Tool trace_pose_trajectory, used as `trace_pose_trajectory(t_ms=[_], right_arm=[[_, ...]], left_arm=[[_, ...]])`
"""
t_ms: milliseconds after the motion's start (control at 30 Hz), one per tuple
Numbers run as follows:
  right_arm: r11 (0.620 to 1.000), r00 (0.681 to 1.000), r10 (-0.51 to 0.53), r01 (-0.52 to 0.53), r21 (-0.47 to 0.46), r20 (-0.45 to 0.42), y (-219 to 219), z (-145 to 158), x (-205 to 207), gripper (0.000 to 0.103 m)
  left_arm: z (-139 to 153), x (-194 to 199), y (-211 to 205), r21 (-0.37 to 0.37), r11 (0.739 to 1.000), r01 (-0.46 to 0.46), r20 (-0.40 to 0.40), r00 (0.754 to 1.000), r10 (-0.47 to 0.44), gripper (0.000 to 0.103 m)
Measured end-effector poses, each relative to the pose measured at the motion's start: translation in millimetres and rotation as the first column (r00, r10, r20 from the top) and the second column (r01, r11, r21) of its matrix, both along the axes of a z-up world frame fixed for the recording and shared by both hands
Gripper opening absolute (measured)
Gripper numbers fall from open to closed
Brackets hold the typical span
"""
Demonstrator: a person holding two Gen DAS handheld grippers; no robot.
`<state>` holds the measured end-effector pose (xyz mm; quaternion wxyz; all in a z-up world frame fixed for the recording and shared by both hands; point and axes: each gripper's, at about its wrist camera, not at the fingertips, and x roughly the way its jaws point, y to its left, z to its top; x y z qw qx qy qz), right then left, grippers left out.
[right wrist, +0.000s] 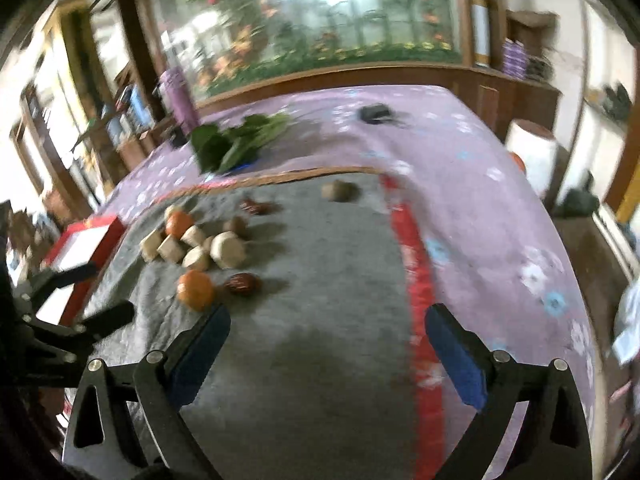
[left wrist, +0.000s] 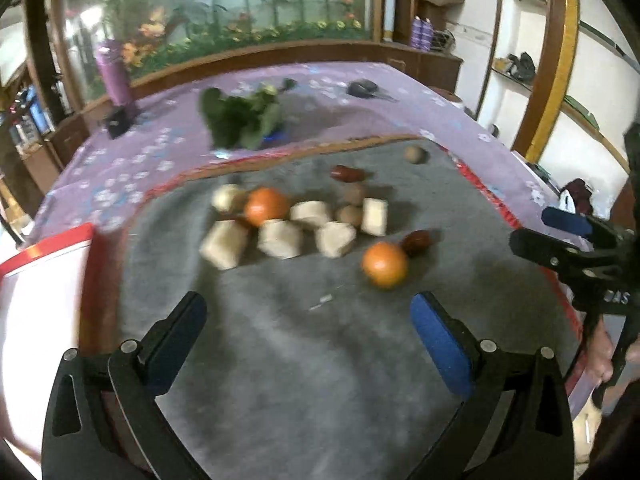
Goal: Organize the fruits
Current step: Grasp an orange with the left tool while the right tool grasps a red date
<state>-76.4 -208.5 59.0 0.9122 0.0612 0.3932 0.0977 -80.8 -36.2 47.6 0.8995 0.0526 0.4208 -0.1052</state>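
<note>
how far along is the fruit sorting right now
Nothing looks done yet. Both oranges, the dark red fruits and the pale blocks lie loose on the grey mat, and no fruit shows in what is visible of the red box. Nothing is in hand: the left gripper and right gripper have open, empty jaws. All sorting is left.

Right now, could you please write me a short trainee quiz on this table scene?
1. True or false: the left tool is clamped on an orange.
2. How many oranges lie on the grey mat?
3. What lies beside the nearer orange? A) dark reddish fruit B) purple bottle C) leafy greens

Key: 1. False; both it and the right tool are open and empty. 2. Two; the second sits among the pale blocks. 3. A.
</note>
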Motion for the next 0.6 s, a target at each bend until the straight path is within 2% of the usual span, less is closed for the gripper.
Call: trace_pose_trajectory(t_ms=[67,167,233,267,300,333,400,500,600], right_arm=[[0.997,0.999,-0.044,0.044,0.056,0.002,-16,-3,0,0.099],[0.996,0.997,-0.070,0.069,0.053,0.017,-22,-7,1,0.099],[0.997,0.998,-0.060,0.059,0.044,0.025,-19,-7,1,0.099],[0.998,0.998,-0.053,0.052,0.045,0.027,-18,-7,2,0.099],[0.998,0.998,-0.048,0.046,0.050,0.030,-18,-7,2,0.099],[0.998,0.998,-0.046,0.044,0.054,0.032,-18,-6,2,0.099],[0.998,0.999,-0.045,0.044,0.048,0.028,-17,-6,3,0.098],[0.999,0.999,-0.029,0.028,0.028,0.014,-11,-5,6,0.097],[1.000,1.000,0.013,-0.013,0.014,-0.017,1,-5,12,0.088]], left_arm=[[-7,11,-11,-0.007,1.000,-0.014,-0.025,1.000,0.014,0.101],[-15,18,-23,-0.014,1.000,-0.019,-0.055,0.998,0.019,0.094],[-20,22,-30,-0.016,1.000,-0.018,-0.064,0.998,0.017,0.080],[-23,24,-32,-0.015,1.000,-0.019,-0.072,0.997,0.018,0.077],[-26,27,-34,-0.015,1.000,-0.020,-0.083,0.996,0.019,0.069],[-29,29,-36,-0.025,1.000,-0.016,-0.094,0.995,0.013,0.056],[-33,29,-38,-0.033,0.999,-0.007,-0.088,0.996,0.004,0.051],[-30,30,-35,-0.081,0.997,0.003,-0.086,0.996,-0.010,0.029],[-30,30,-25,-0.148,0.989,0.000,-0.097,0.995,-0.015,0.029]])
